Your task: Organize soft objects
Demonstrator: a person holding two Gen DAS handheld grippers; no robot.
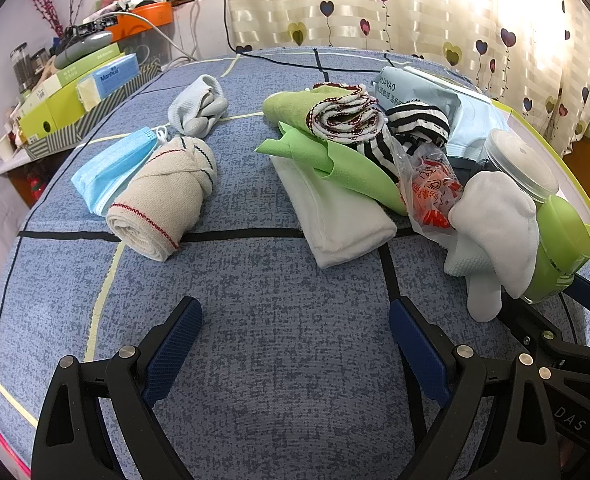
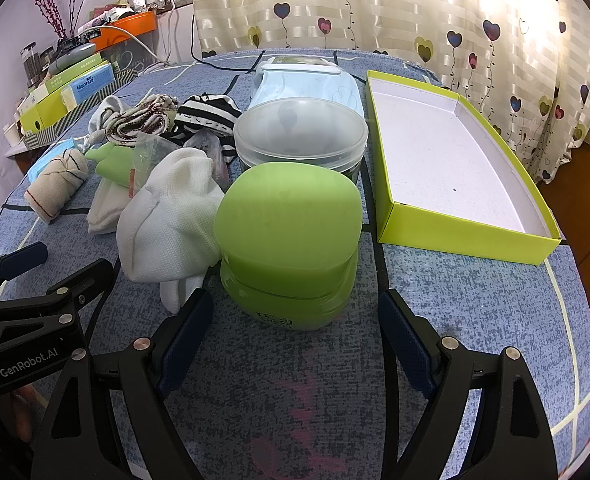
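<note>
Soft items lie on the blue bedspread (image 1: 295, 360): a beige rolled cloth (image 1: 163, 196), a blue face mask (image 1: 111, 168), a grey sock (image 1: 199, 108), a green cloth (image 1: 327, 152), a white folded towel (image 1: 335, 216), a red-trimmed rolled cloth (image 1: 347, 116), a striped sock (image 1: 415, 124) and a white sock (image 1: 495, 232). My left gripper (image 1: 295, 336) is open and empty, short of the pile. My right gripper (image 2: 295, 328) is open, its fingers on either side of a green lidded jar (image 2: 291, 240). The white sock (image 2: 171, 220) leans on that jar.
An empty yellow-green box (image 2: 467, 232) lies right of the jar. A clear-lidded container (image 2: 301, 132), a wipes pack (image 2: 307, 80) and a snack bag (image 1: 431, 192) sit in the pile. Boxes (image 1: 75, 92) are stacked on a side table at left. Curtains hang behind.
</note>
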